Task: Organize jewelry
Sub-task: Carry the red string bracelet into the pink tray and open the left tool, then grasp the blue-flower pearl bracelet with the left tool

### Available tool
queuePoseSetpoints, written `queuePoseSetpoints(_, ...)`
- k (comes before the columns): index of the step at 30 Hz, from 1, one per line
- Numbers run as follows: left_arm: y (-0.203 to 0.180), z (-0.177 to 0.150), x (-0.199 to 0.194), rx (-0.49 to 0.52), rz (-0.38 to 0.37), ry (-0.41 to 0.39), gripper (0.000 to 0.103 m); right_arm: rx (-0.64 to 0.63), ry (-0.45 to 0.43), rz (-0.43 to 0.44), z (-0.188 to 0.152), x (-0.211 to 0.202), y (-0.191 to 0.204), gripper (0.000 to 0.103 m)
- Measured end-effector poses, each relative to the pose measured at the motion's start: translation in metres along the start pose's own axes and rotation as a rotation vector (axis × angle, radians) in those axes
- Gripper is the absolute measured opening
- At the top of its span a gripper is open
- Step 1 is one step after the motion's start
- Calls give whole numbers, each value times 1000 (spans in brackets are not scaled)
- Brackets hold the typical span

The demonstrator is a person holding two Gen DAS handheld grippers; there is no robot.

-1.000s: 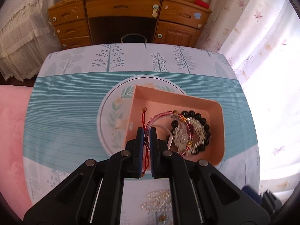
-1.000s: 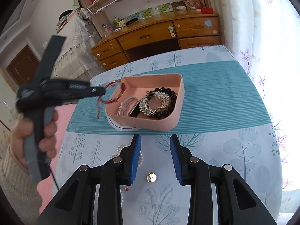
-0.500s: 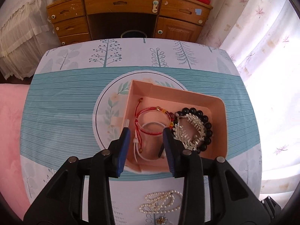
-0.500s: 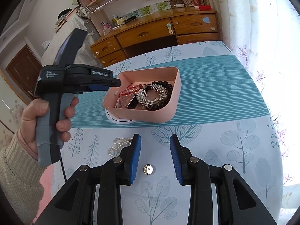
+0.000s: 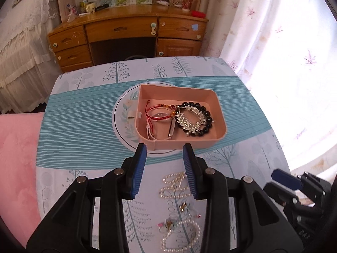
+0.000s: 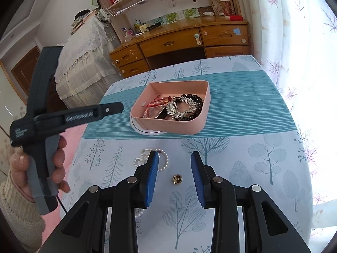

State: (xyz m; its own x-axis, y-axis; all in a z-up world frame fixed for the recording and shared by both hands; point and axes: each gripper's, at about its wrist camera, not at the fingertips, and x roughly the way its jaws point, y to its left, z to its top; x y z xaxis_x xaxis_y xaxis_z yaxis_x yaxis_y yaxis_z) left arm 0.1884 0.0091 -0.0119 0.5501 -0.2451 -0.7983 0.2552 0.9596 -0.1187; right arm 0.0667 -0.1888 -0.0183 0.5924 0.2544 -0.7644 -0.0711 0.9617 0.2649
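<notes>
The pink tray (image 5: 219, 105) stands on the table (image 5: 84, 126), partly over a round white motif in the teal striped cloth, and it holds the red cord bracelet (image 5: 157, 113) on the left, a pale band under it, and the black bead bracelet (image 5: 207, 116) with a silver leaf piece (image 5: 190, 119) on the right. The tray's long side runs left to right in the left wrist view. On the near side of the tray, loose pearl strands (image 5: 173, 184) lie on the tree-printed cloth, and a small gold earring (image 6: 177, 179) lies apart from them. The left gripper (image 5: 165, 168) hovers just in front of the tray's near wall, its jaws have just been opening and nothing is between them. The right gripper (image 6: 173, 176) hangs above the earring, jaws apart and empty. A hand (image 6: 42, 164) in a knit sleeve holds the left gripper's handle. Behind the table stands a wooden desk (image 5: 126, 33).
</notes>
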Motion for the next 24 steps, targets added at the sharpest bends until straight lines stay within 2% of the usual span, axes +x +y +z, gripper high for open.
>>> queuePoseSetpoints(4,-6,-21,-26,53,-2,-54,33,-17,-4,4,-6,-12,8,32)
queuePoseSetpoints(7,-9,-37,-38,73,-1,-62,33,-34,-2,5,-12,-20,15,32)
queuePoseSetpoints(12,2,-61,-37,27,-32,19,33,-61,18,9,-24,-25,24,32)
queuePoseSetpoints(14,9,-73,-34,-8,-76,27,33,-67,32,14,-29,-23,28,32)
queuePoseSetpoints(16,13,-85,-31,-26,-73,35,33,-70,45,16,-33,-20,30,32)
queuePoseSetpoints(21,15,-115,-16,30,-63,84,33,-80,91,27,-42,-7,34,32)
queuePoseSetpoints(24,12,-128,-6,66,-85,106,33,-85,122,30,-46,4,33,32)
